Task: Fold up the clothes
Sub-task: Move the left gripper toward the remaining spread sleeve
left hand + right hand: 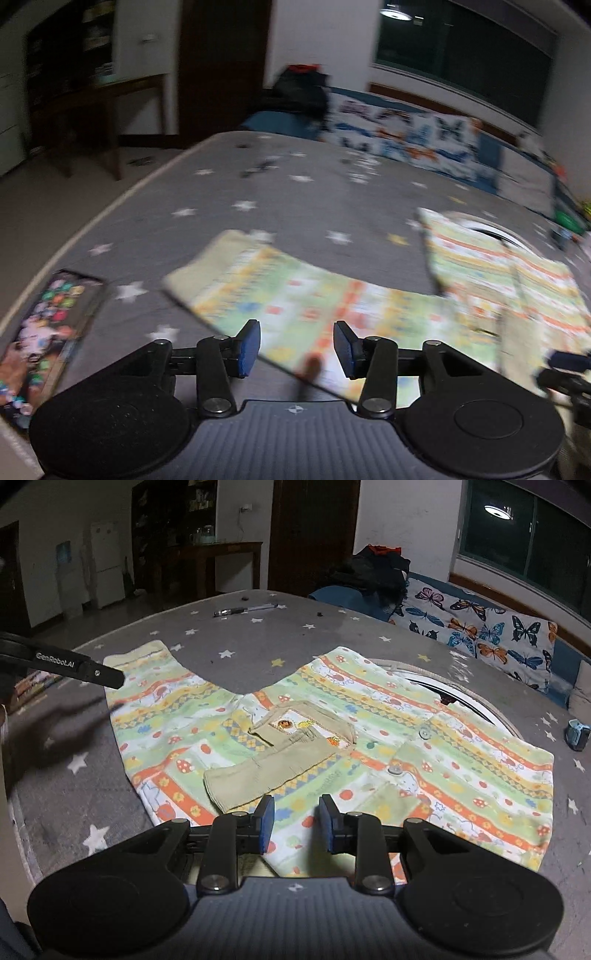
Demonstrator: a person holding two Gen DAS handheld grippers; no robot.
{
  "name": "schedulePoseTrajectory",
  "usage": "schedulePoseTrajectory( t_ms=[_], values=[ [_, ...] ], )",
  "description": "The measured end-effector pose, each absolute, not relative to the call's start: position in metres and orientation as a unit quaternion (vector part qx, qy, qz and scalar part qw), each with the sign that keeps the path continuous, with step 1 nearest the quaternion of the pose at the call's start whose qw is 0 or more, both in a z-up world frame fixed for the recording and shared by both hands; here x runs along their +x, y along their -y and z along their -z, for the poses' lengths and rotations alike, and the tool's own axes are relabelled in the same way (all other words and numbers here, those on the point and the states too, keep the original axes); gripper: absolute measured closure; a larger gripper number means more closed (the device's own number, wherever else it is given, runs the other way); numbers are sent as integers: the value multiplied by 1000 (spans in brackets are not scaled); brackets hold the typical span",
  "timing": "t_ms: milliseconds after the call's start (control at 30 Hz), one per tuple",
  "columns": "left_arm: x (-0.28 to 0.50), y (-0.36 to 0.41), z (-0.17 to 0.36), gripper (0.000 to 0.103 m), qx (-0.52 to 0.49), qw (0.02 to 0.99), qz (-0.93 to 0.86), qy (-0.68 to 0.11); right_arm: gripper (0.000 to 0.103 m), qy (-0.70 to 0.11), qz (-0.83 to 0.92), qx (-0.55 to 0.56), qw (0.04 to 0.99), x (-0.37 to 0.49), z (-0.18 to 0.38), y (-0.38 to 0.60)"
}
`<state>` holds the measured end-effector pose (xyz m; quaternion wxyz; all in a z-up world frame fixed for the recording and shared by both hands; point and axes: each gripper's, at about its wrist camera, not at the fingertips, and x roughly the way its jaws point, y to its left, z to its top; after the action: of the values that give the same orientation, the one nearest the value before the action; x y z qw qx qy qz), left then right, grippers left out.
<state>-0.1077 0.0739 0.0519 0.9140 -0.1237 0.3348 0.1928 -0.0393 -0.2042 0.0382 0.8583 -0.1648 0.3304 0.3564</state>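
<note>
A child's colourful patterned shirt (pixel 332 738) with a beige pocket (pixel 273 771) lies flat on the grey star-print bed (pixel 258 646). My right gripper (pixel 296 825) is open and empty, just above the shirt's near hem. My left gripper (pixel 296 349) is open and empty over the shirt's left sleeve (pixel 295 295); the left wrist view is blurred. The left gripper's body (pixel 74 666) shows at the left of the right wrist view, above the sleeve's cuff.
A pen (pixel 245 610) lies at the bed's far side. A butterfly-print pillow (pixel 480 631) and dark bag (pixel 376 572) sit at the back right. A picture book (pixel 48 332) lies at the bed's left edge. A small blue object (pixel 578 734) is at the right.
</note>
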Motion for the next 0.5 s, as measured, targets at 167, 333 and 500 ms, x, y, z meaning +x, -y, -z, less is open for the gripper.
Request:
schedulePoseTrajectory(
  t_ms=[167, 333, 500],
  values=[
    [-104, -101, -47, 52, -138, 898, -252, -332, 77, -331, -353, -155, 861, -38, -44, 210],
    [-92, -117, -39, 52, -148, 886, -279, -341, 77, -330, -353, -153, 862, -40, -45, 212],
    [-88, -125, -34, 54, -161, 880, -291, -339, 76, -325, -352, -151, 865, -42, -48, 215]
  ],
)
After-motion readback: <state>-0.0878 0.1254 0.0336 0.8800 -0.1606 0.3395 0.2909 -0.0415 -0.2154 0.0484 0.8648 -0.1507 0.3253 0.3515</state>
